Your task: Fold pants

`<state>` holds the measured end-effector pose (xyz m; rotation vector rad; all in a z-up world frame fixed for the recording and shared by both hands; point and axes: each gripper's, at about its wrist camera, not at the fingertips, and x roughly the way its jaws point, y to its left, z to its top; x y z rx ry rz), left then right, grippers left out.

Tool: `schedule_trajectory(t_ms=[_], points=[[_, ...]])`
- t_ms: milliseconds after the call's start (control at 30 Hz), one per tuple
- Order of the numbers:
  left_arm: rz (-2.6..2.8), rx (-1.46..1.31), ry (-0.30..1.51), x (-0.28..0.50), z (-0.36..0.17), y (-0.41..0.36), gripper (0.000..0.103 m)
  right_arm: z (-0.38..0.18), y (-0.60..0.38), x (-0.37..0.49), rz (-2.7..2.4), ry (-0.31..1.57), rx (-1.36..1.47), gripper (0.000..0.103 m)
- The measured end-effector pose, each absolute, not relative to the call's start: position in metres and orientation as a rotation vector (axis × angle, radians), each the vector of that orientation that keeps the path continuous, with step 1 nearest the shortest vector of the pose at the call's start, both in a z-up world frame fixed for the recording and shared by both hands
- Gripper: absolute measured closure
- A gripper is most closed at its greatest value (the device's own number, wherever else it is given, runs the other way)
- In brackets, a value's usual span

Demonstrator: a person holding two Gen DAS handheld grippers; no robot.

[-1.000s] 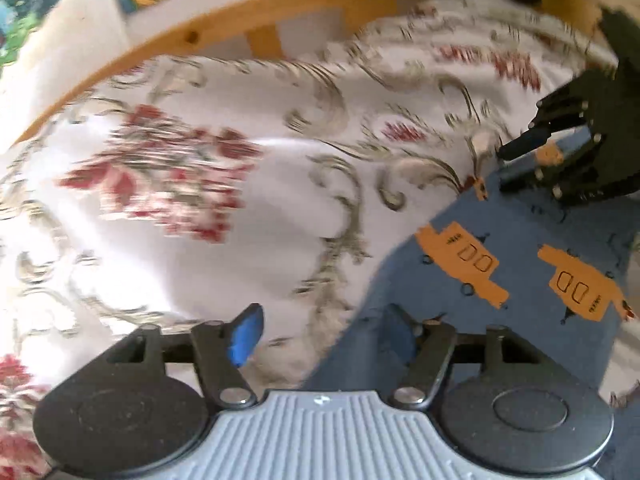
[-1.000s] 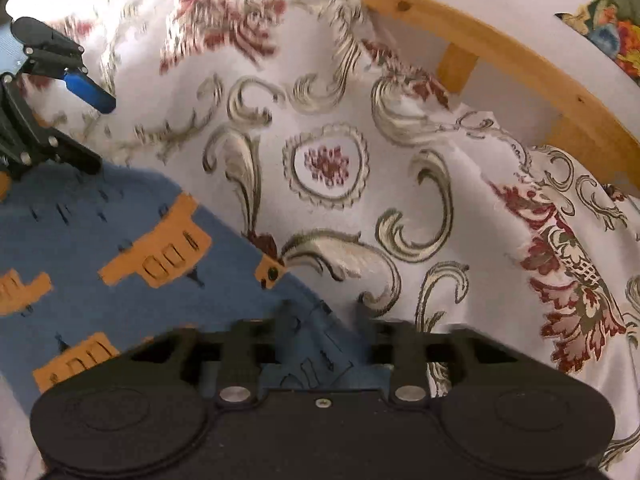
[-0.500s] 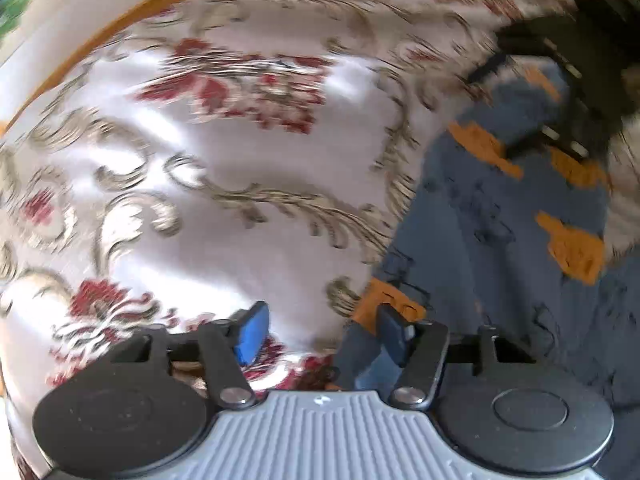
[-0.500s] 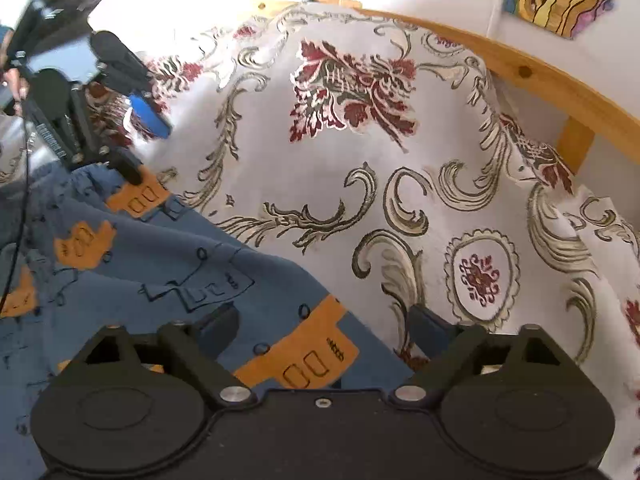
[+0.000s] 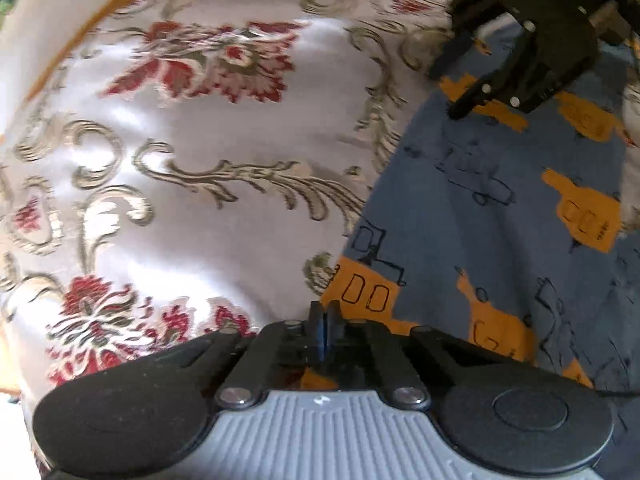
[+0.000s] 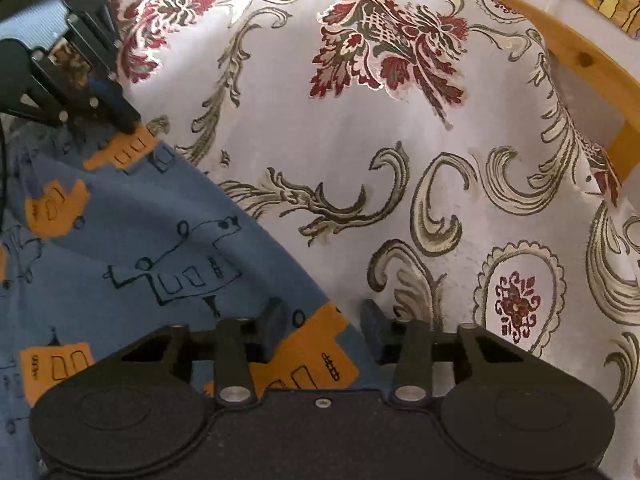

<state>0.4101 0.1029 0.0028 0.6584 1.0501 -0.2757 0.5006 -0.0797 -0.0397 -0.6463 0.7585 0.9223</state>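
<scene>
Lying on a white floral-patterned bedspread (image 6: 400,152), the blue cotton pants with orange vehicle prints (image 5: 480,208) are spread flat. The left gripper (image 5: 323,326) is clenched at the pants' edge. The right gripper (image 6: 320,322) is released, straddling another edge portion.

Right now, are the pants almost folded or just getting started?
Just started. The blue pants lie flat on the flowery cloth, with no fold showing. The left gripper has pinched one edge shut; the right gripper is open around another edge. Lifting and folding still remain.
</scene>
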Motion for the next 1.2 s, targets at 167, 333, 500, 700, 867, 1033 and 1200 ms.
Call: schedule_trajectory(t_ms=[167,333,500,700,867,1033,1200], points=[[-0.175,0.658,0.949,0.396,0.016,0.101,0.102,-0.033,-0.088,0.485,0.862,0.697,-0.618,0.103],[-0.160,0.658,0.826,0.362,0.037,0.100,0.102,-0.011,-0.107,0.447,0.805,0.599,-0.583,0.103],[-0.150,0.646,0.697,0.321,0.061,0.102,0.102,0.023,-0.129,0.385,0.764,0.468,-0.593,0.103],[-0.168,0.701,0.535,0.248,0.076,0.085,0.102,0.049,-0.148,0.302,0.750,0.379,-0.608,0.103],[-0.197,0.729,0.486,0.188,0.073,0.081,0.102,0.051,-0.154,0.224,0.763,0.362,-0.639,0.103],[-0.247,0.777,0.499,0.143,0.056,0.076,0.102,0.026,-0.150,0.153,0.769,0.391,-0.720,0.103],[-0.304,0.817,0.572,0.111,0.019,0.072,0.102,-0.013,-0.143,0.097,0.776,0.432,-0.793,0.103]])
